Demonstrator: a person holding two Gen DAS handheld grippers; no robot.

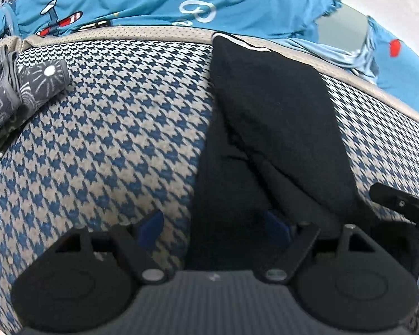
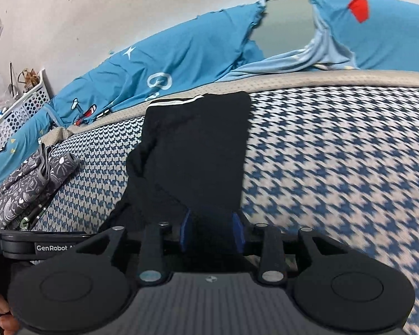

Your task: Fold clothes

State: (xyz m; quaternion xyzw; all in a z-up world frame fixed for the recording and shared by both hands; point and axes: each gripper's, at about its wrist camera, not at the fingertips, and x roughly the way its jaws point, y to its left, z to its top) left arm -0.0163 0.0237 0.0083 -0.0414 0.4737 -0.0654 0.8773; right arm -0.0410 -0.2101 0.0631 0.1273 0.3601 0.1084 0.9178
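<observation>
Houndstooth mattress cover (image 2: 335, 150), blue and beige woven, carries a long black garment (image 2: 198, 150) lying folded lengthwise.

From the beige piped far edge of that cover, the black garment runs straight back toward both tools, its white-striped waistband at the far end. The right gripper (image 2: 211, 233) sits at the near end, its blue pads parted with dark cloth between them, not pinching it. The left gripper (image 1: 212, 226) stands wide open just left of the garment's near edge.
</observation>
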